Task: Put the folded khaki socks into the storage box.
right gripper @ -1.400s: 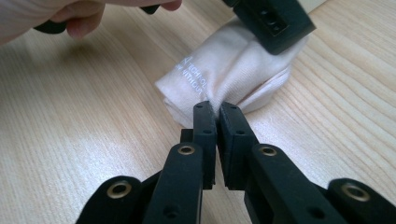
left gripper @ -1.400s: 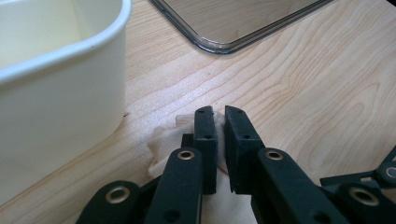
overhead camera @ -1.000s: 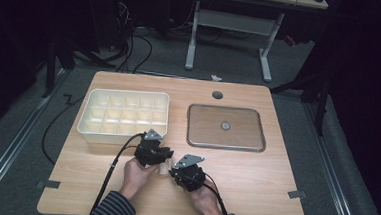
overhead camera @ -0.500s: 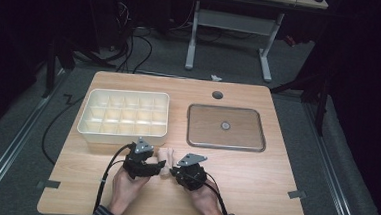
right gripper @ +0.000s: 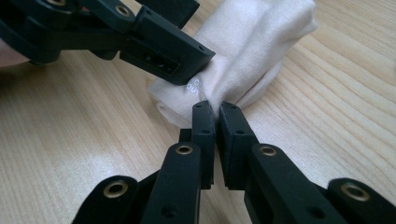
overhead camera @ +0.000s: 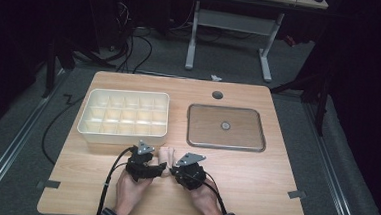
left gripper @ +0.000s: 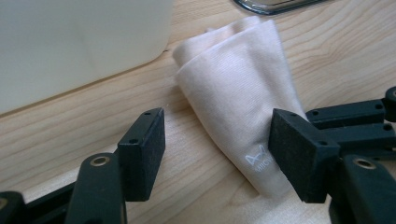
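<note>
Fingers pinch one cloth.

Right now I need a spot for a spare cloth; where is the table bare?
Bare wood lies right of the claws, below the shallow metal tray, and along the front left edge of the light wooden table. It is crowded below the white compartment box, around the folded cream cloth.
</note>
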`<state>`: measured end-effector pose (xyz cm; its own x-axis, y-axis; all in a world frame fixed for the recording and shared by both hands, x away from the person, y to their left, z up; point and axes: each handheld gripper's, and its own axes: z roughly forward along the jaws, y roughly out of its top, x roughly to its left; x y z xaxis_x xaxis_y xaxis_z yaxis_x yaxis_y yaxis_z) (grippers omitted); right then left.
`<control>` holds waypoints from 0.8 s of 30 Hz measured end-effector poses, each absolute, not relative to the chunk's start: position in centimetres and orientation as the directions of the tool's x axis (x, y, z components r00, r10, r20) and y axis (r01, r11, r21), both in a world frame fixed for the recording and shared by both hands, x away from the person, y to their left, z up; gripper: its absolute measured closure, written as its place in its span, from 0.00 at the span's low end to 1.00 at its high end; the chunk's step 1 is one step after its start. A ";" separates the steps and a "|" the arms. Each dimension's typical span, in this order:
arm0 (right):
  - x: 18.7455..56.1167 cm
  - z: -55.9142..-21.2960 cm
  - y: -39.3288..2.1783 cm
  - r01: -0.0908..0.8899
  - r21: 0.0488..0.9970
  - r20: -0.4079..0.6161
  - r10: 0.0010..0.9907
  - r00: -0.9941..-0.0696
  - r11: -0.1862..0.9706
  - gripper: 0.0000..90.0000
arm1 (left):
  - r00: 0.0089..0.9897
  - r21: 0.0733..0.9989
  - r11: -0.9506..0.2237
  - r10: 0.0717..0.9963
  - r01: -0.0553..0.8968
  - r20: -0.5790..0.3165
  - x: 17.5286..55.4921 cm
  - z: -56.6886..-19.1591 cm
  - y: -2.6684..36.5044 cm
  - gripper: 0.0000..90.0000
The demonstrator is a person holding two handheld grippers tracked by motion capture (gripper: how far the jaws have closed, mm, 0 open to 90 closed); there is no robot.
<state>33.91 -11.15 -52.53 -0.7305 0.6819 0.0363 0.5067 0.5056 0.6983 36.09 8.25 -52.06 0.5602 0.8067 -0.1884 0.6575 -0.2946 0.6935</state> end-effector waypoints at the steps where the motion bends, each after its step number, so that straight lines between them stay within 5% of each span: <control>1: 34.0 -52.6 -11.1 0.505 0.700 0.037 0.681 -0.732 0.505 0.95 | 0.557 0.690 -0.296 0.810 0.661 -0.187 36.2 -52.0 8.2 0.42; 16: 34.1 -52.8 -10.8 0.481 0.704 -0.019 0.691 -0.722 0.522 0.92 | 0.554 0.684 -0.297 0.811 0.667 -0.187 37.0 -52.2 8.3 0.45; 24: 34.1 -52.6 -11.3 0.492 0.720 0.006 0.705 -0.710 0.490 0.81 | 0.561 0.704 -0.261 0.795 0.660 -0.230 37.0 -51.7 8.9 0.42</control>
